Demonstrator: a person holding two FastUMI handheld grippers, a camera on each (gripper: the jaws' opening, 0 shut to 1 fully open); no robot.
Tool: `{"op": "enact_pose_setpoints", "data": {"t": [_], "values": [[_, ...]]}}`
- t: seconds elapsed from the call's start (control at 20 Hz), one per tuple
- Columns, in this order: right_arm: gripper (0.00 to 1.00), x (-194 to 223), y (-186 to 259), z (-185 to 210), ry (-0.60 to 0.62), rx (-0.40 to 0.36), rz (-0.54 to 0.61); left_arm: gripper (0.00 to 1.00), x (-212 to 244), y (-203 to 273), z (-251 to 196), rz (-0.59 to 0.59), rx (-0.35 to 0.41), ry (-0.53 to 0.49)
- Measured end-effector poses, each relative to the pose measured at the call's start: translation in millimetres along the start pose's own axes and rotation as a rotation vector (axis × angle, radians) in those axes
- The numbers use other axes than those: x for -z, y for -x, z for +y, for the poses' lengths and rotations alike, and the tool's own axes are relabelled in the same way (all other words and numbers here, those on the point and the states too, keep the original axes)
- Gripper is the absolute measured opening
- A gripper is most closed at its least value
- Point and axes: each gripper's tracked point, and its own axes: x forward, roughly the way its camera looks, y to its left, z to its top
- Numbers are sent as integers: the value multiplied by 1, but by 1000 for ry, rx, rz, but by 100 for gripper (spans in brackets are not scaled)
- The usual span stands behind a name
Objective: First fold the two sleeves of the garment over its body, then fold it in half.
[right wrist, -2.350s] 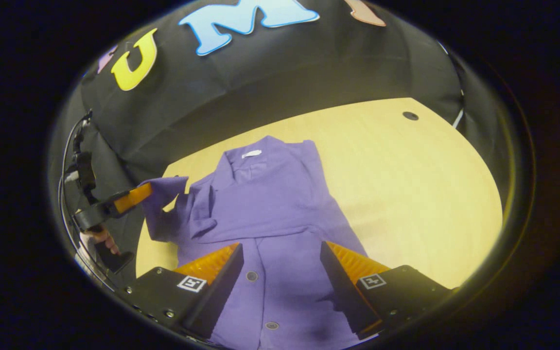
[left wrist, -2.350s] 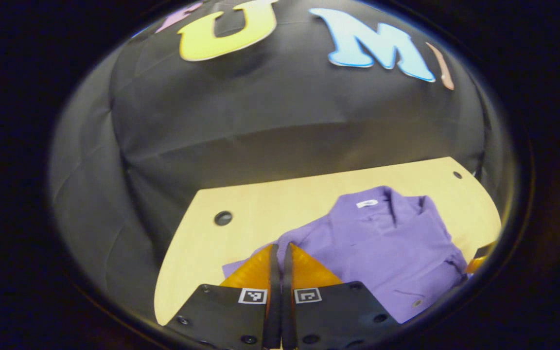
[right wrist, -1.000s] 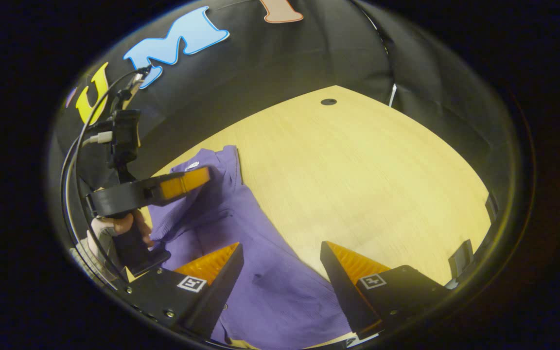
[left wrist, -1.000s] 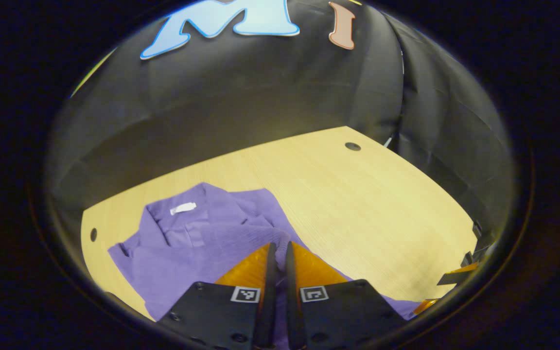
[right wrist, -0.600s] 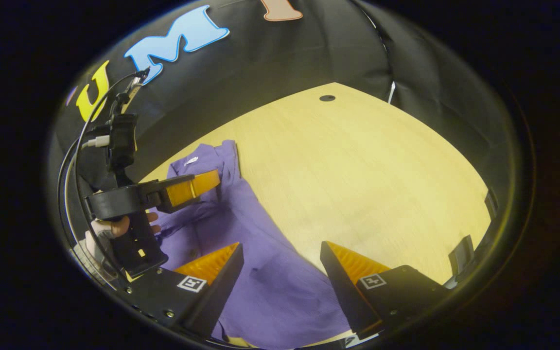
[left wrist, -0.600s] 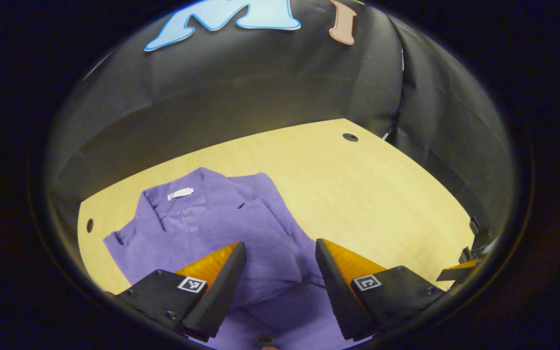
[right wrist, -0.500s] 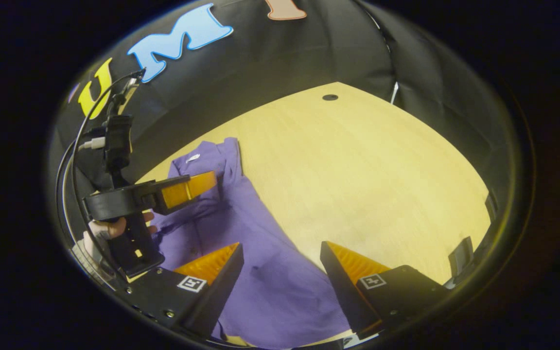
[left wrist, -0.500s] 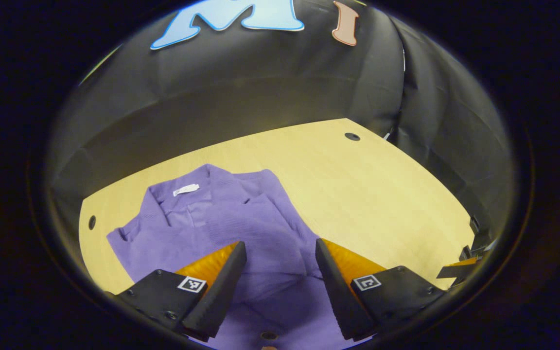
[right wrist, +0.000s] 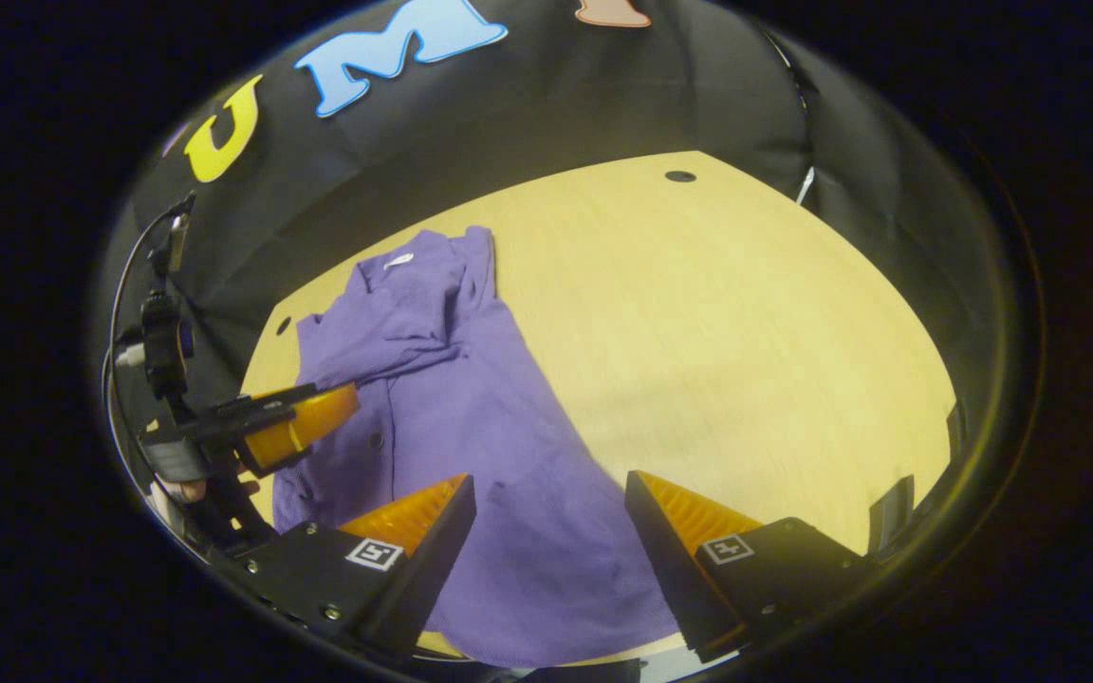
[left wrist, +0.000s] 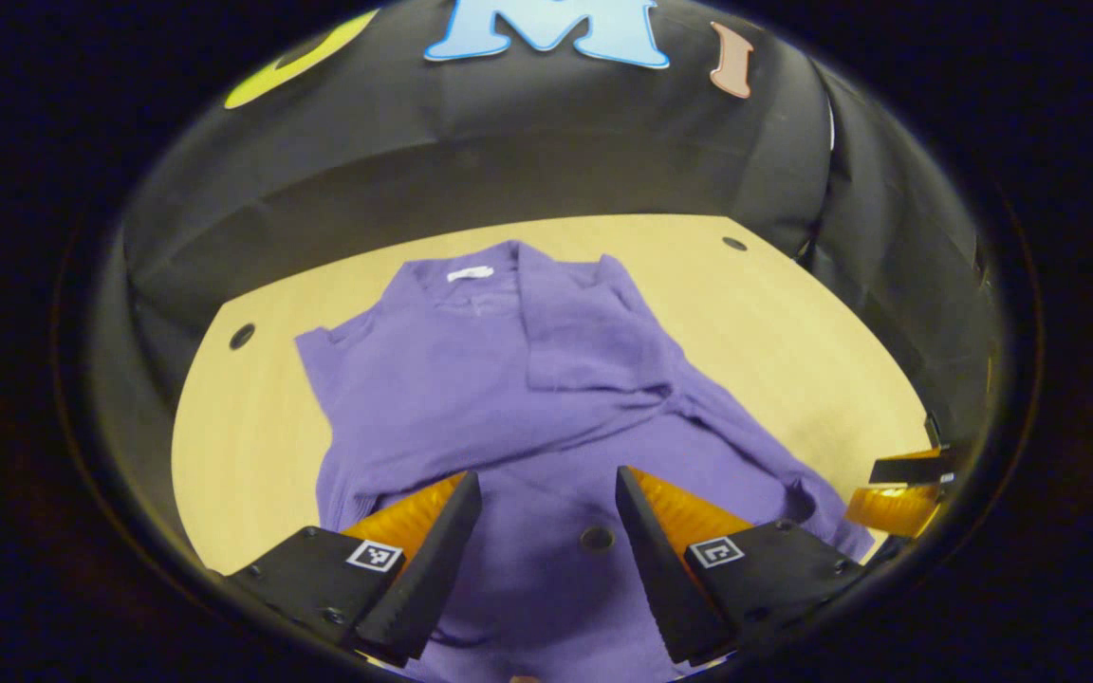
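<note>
A purple button-up shirt [left wrist: 471, 379] lies flat on the wooden table [left wrist: 224, 427], collar and white label [left wrist: 469, 273] at the far end. A folded sleeve [left wrist: 594, 332] rests across its chest. My left gripper [left wrist: 546, 474] hovers open over the lower body of the shirt, nothing between its fingers. In the right gripper view the shirt [right wrist: 452, 398] lies to the left, and my right gripper [right wrist: 549, 476] stands open above its near right hem. The left gripper [right wrist: 319, 417], held by a hand [right wrist: 188, 489], hangs over the shirt's left edge.
Bare table [right wrist: 717, 313] stretches to the right of the shirt. Round holes [left wrist: 242, 335] [left wrist: 734, 244] mark the table's far corners. The right gripper's orange fingers [left wrist: 893, 507] show at the right rim of the left gripper view. Black cloth walls close in behind.
The left gripper carried a sleeve over the body, opened and let it go, then drew back toward the hem. The right gripper stayed open and shifted slightly.
</note>
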Motion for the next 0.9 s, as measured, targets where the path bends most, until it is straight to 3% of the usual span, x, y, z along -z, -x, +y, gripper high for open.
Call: {"op": "enact_pose_setpoints", "data": {"t": [0.5, 0.9], "values": [[98, 43, 3, -2, 101, -19, 142, 94, 112, 83, 46, 95, -115, 96], [98, 96, 18, -20, 161, 0, 284, 94, 180, 132, 50, 182, -154, 64]]}}
